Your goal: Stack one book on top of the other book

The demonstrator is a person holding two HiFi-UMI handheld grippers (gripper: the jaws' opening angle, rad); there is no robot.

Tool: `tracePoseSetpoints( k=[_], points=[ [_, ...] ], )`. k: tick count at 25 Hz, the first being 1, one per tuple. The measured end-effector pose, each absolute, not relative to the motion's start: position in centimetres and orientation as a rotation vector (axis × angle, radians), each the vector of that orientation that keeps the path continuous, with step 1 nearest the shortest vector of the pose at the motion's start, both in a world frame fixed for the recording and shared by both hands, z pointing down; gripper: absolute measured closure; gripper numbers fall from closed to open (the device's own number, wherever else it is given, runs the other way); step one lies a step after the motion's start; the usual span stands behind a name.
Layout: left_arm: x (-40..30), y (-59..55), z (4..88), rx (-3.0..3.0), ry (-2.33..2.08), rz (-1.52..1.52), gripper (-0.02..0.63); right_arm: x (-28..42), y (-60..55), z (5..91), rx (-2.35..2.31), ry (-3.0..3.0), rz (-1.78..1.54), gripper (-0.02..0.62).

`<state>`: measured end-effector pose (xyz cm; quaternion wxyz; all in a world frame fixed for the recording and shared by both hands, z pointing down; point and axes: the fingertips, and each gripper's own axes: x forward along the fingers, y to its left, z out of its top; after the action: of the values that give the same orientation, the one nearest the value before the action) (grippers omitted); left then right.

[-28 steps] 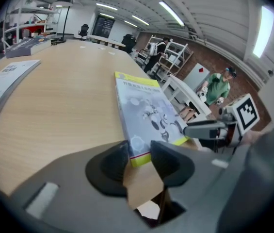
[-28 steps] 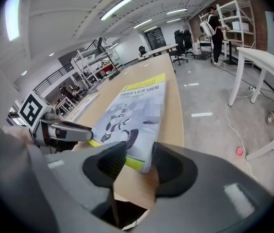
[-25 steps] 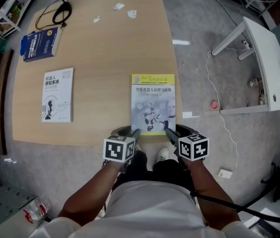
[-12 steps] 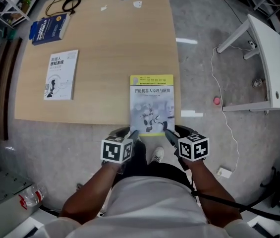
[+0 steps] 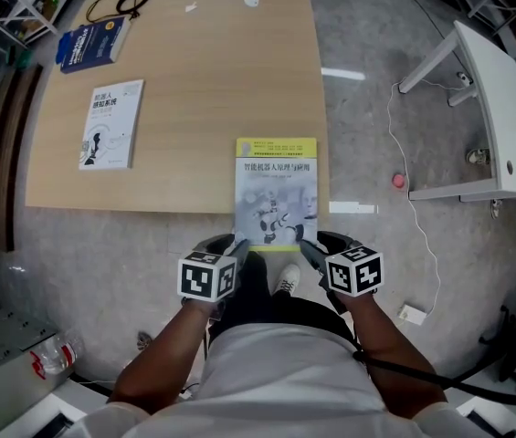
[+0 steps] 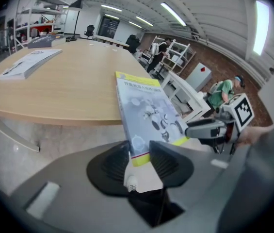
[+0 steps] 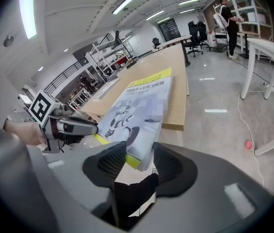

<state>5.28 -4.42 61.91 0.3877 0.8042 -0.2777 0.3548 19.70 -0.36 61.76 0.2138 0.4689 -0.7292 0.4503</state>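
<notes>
Pinching the yellow-banded book (image 5: 276,185) by its near corners, left gripper (image 5: 236,245) and right gripper (image 5: 303,245) both clamped on it, half off the surface (image 5: 203,71) edge. Likely stiff, light, glossy: keep both corners.

Near book (image 5: 277,190) overhangs tabletop (image 5: 203,80) near edge; second book (image 5: 111,124) far left; third book (image 5: 91,44) behind it.

Jaws of the left gripper (image 6: 140,155) tight on a corner of the grey book (image 6: 145,109), wooden table (image 6: 64,91) beyond.
</notes>
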Motion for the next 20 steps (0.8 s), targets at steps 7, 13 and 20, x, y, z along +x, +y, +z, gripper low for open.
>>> tracePoseSetpoints(
  k=[7,13,20],
  points=[
    [4.6,-6.6,61.3,1.900,-0.740,0.634,0.406,22.0,-1.9,61.5,1.440,-2.089,1.520,0.396],
    [6.1,-5.9,62.8,1.813,-0.671,0.547,0.420,20.6,-2.4,62.7,1.406,-2.114,1.838,0.394],
    [6.3,-5.9,63.1,1.793,-0.581,0.524,0.443,20.6,-2.6,62.5,1.389,-2.137,1.700,0.456]
  ],
)
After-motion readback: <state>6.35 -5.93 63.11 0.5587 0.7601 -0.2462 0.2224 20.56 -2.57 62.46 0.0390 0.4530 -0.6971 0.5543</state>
